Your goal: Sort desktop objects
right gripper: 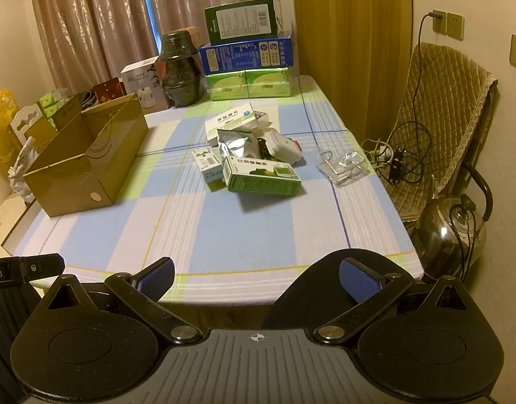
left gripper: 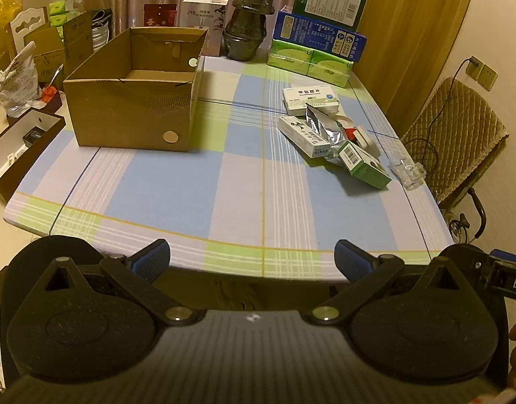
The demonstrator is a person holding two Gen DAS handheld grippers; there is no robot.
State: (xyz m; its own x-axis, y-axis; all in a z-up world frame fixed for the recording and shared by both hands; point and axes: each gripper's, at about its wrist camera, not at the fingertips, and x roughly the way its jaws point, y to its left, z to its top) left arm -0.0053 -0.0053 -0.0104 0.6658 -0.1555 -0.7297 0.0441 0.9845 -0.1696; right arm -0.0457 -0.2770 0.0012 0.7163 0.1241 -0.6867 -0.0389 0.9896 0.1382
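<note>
An open, empty cardboard box (left gripper: 130,114) stands on the left of the checked tablecloth; it also shows in the right wrist view (right gripper: 86,165). A pile of small things lies to its right: a white medicine box (left gripper: 310,99), a white-green box (left gripper: 303,134), a green box (left gripper: 365,165) (right gripper: 263,175), a silver foil pouch (left gripper: 325,128) (right gripper: 237,144), a white round case (right gripper: 281,148) and a clear plastic piece (left gripper: 407,170) (right gripper: 342,163). My left gripper (left gripper: 252,257) is open and empty at the table's near edge. My right gripper (right gripper: 258,277) is open and empty there too.
Stacked green, blue and dark-green boxes (left gripper: 320,30) and a dark lamp-shaped pot (left gripper: 249,20) stand at the table's far edge. A white-lined tray (left gripper: 19,148) and bags lie off the left side. A padded chair (right gripper: 439,118), cables and a metal kettle (right gripper: 453,232) are on the right.
</note>
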